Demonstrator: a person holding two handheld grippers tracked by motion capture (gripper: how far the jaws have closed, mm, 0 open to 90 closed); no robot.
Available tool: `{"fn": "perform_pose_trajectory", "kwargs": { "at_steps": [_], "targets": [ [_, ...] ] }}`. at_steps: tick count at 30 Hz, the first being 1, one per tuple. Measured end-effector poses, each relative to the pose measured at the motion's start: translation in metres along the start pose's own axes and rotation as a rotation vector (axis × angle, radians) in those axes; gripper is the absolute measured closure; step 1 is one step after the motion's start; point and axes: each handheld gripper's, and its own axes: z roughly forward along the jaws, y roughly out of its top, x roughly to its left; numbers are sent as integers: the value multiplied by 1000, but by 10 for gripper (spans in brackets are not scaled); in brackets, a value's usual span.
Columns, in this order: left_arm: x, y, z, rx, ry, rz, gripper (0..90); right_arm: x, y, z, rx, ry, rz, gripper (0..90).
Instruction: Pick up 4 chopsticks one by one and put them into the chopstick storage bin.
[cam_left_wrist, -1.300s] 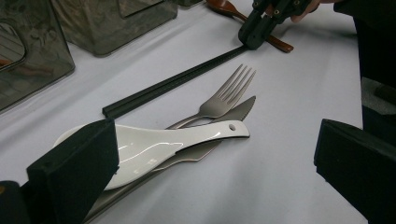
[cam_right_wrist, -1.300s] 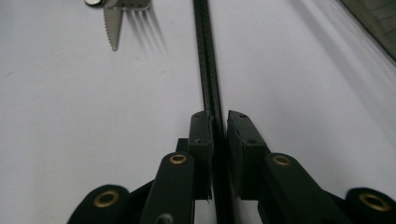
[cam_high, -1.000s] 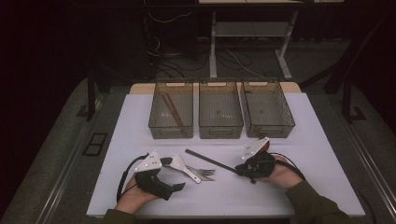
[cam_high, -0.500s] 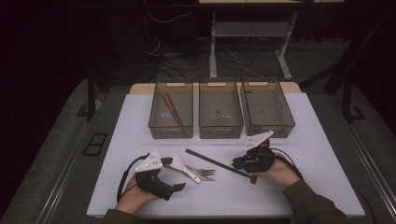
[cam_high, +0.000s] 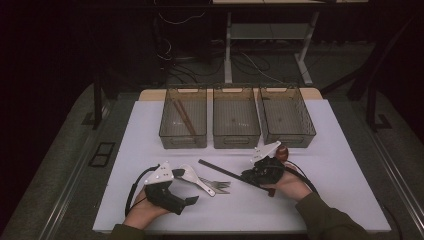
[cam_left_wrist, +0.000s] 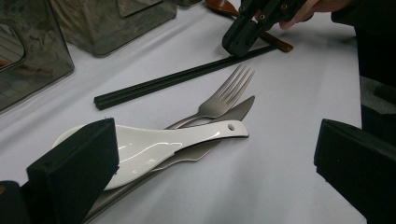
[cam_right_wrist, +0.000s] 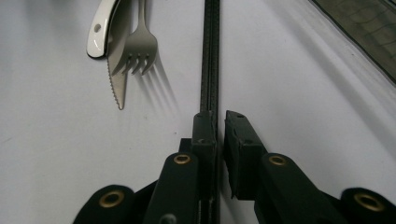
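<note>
Chopsticks (cam_high: 227, 172), a black pair lying side by side, stretch across the white table (cam_high: 345, 150) from a far-left tip to a near-right end, just in front of the row of 3 wire bins (cam_high: 236, 137). The right gripper (cam_high: 256, 175) sits over their near-right end; in the right gripper view its jaws have just been closing and stand almost together around the sticks (cam_right_wrist: 209, 70), which run straight up between the pads, so the pair looks pinched or about to be. Gripping at one end, with the jaws lined up along the length, probably keeps both sticks together as 1 bundle for lifting. A brown wooden spoon (cam_high: 282, 151) lies just behind that hand. The left gripper (cam_high: 187, 199) rests near the table's front-left with its jaws wide apart and nothing between them, aimed at the small pile to its right: a white ceramic spoon (cam_left_wrist: 154, 147) lying over a knife (cam_left_wrist: 233, 110) and a fork (cam_left_wrist: 224, 95). The left bin already holds brown chopsticks (cam_high: 184, 117), so the bins seem meant for sorting cutlery by kind, and the black pair likely belongs there.
</note>
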Motion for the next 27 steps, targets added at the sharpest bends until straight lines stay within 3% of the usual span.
{"fn": "perform_pose_trajectory", "kwargs": {
  "at_steps": [27],
  "targets": [
    [0,0,0,-1,0,1,0,0,0,5,7,-21,-23,858]
  ]
}}
